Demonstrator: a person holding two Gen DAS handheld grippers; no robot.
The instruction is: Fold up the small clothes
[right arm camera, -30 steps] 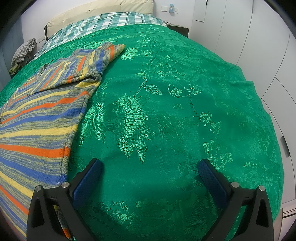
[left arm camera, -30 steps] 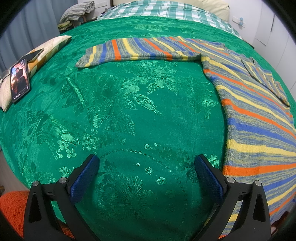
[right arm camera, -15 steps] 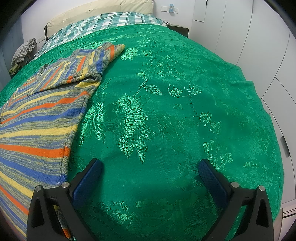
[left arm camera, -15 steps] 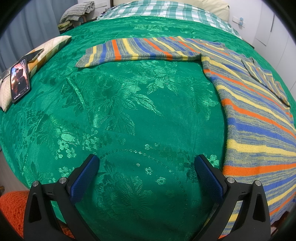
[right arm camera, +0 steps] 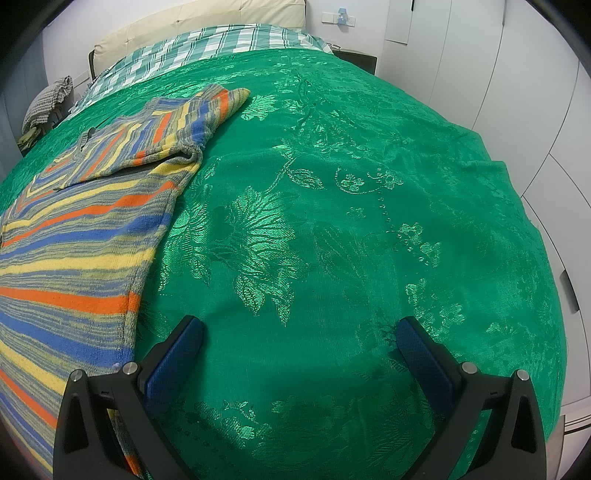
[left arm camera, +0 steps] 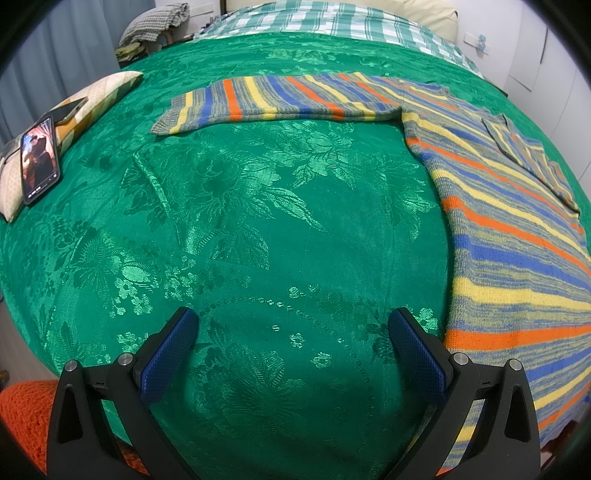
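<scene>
Striped sweater [left arm camera: 517,258], knitted in bands of orange, blue, yellow and grey, lies flat on a bed under a green floral bedspread [left arm camera: 258,229]. In the left wrist view its body runs down the right side of the bed, and one sleeve [left arm camera: 280,99] stretches out straight to the left across the far part of the spread. In the right wrist view the same sweater [right arm camera: 74,251] fills the left side, and the other sleeve [right arm camera: 184,125] is folded in over the chest near the far end.

The left gripper [left arm camera: 293,330] hovers low over bare bedspread at the near edge, jaws spread wide with nothing between the blue pads [left arm camera: 166,358]; its right finger sits just beside the sweater's near side edge. The right gripper [right arm camera: 299,338] is likewise spread wide and empty over bare green cloth, its left finger close to the sweater's other edge.

The spread is a shiny damask with leaves and flowers woven in, smooth but for a few shallow creases. At the far end a green and white checked sheet [left arm camera: 332,22] shows beyond it, with a cream headboard [right arm camera: 199,26] behind. On the far left a patterned cushion [left arm camera: 92,99] lies at the bed's edge with a phone [left arm camera: 40,158], screen lit, resting on it. A grey checked cloth [left arm camera: 155,22] is heaped on something past the bed's far left corner, beside a blue-grey curtain [left arm camera: 55,55]. White cupboard doors [right arm camera: 517,74] line the right wall, and a wall socket [right arm camera: 341,16] sits by the headboard. Something orange and knitted [left arm camera: 22,413] shows at the near left, below the bed's edge.
</scene>
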